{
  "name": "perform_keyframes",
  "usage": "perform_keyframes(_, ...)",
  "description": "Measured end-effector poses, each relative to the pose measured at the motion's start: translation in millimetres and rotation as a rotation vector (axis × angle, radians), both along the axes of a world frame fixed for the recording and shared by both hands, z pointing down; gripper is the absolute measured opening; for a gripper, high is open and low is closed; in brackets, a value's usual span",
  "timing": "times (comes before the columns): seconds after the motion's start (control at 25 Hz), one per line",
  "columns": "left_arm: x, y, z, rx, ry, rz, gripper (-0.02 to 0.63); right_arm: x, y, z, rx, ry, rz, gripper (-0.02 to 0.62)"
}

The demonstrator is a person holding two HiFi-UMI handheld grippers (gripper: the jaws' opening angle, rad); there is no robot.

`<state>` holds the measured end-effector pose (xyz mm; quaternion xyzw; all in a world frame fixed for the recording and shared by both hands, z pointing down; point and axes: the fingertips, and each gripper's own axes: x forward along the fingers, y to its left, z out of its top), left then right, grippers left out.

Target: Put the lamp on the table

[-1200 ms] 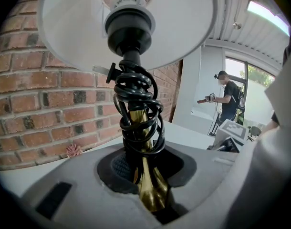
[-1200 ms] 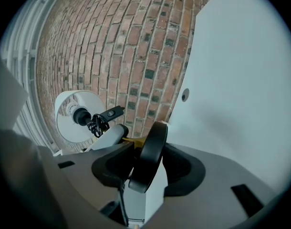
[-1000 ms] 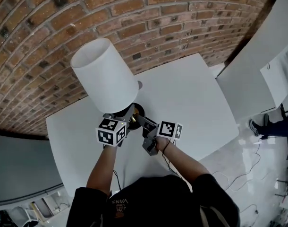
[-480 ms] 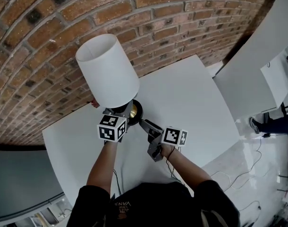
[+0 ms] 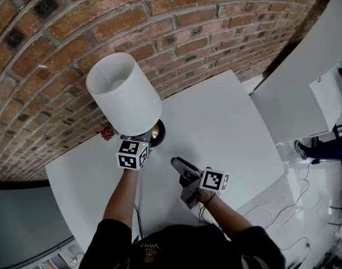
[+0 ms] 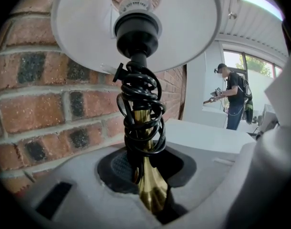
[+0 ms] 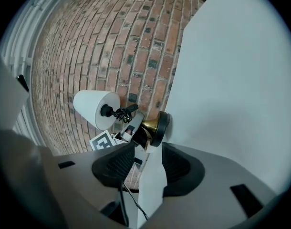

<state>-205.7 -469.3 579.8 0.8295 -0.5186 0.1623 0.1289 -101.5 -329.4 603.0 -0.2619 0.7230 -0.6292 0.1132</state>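
Note:
The lamp has a white shade (image 5: 123, 97) and a brass stem on a black base (image 5: 157, 132). It stands upright, its base on the white table (image 5: 227, 122) close to the brick wall. My left gripper (image 5: 140, 143) is shut on the brass stem (image 6: 150, 187) just below the black cord (image 6: 143, 113) wound round it. My right gripper (image 5: 179, 164) hangs over the table, apart from the lamp on the near side. Its jaws have just been closing a little but stand open with nothing between them. The right gripper view shows the lamp base (image 7: 160, 125) well beyond the jaws.
A brick wall (image 5: 176, 32) runs behind the table. A small red thing (image 5: 106, 132) lies at the table's far edge by the wall. A second white table (image 5: 305, 88) stands to the right, with cables on the floor (image 5: 283, 206). A person (image 6: 233, 99) stands far off.
The lamp and my left gripper have moved left and back toward the wall, and down. My right gripper has drawn away from the lamp base, toward me and to the right.

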Motion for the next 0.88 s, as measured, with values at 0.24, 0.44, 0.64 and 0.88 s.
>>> perform_keyframes(0.24, 5, -15, 13, 0.034, 0.004, 0.017, 0.095, -1, -3, 9, 0.004, 0.01, -0.017, 0.163)
perform_keyframes(0.44, 4, -19, 20, 0.066, -0.003, 0.005, 0.095, 0, -8, 14, -0.005, 0.007, -0.016, 0.163)
perform_keyframes(0.64, 4, -17, 22, 0.109, -0.002, -0.004, 0.097, 8, -15, 18, -0.003, 0.028, 0.005, 0.161)
perform_keyframes(0.88, 9, -12, 25, 0.16, -0.032, 0.013, 0.1, 7, -19, 11, 0.054, 0.017, -0.005, 0.163)
